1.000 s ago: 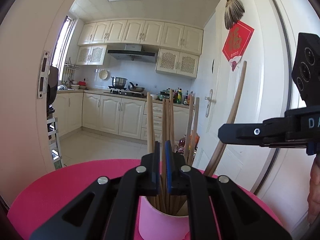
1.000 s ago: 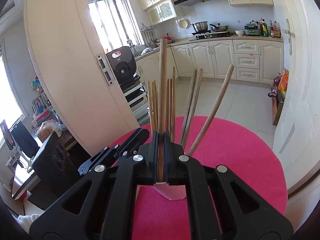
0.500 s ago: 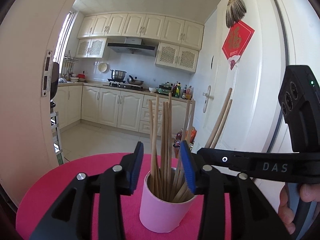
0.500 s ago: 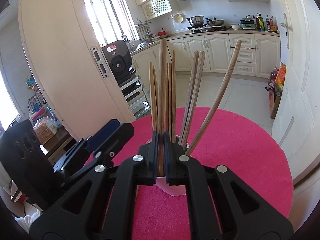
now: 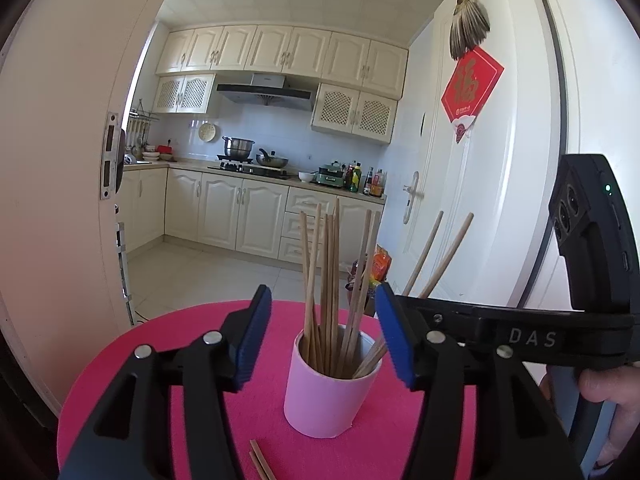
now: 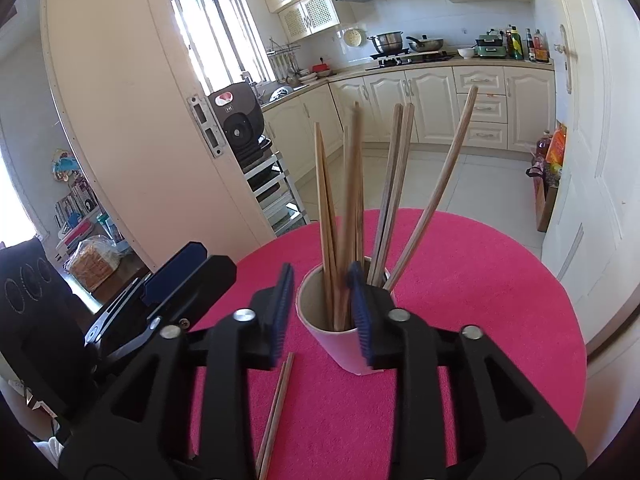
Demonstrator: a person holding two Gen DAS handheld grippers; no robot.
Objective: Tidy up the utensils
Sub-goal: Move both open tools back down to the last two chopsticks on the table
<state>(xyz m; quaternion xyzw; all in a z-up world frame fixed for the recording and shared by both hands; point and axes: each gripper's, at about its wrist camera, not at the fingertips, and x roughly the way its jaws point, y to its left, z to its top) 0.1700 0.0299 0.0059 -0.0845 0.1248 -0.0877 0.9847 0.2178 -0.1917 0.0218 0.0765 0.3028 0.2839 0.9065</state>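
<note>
A pink cup [image 5: 330, 384] [image 6: 344, 340] stands upright on the round pink table [image 5: 192, 344] [image 6: 480, 300], holding several wooden chopsticks [image 5: 328, 264] [image 6: 394, 184]. My left gripper [image 5: 324, 340] hangs just short of the cup; its jaws are opening, with nothing pressed between the blue pads. My right gripper [image 6: 320, 312] straddles the cup's near rim, jaws also opening. A blurred chopstick [image 6: 351, 200] stands loose between them, its lower end in the cup. A loose pair of chopsticks [image 6: 276, 408] [image 5: 258, 460] lies flat on the table in front of the cup.
The left gripper's body [image 6: 176, 276] shows at the left of the right wrist view. A hand [image 5: 612, 392] grips the right gripper's handle. A white door [image 5: 500, 200] stands close on the right and a door edge [image 6: 160, 140] on the left. The kitchen floor lies beyond the table.
Both grippers were shut on chopsticks above the cup; both now stand open and the chopsticks stand in the cup. The left gripper has drawn back and up from the cup.
</note>
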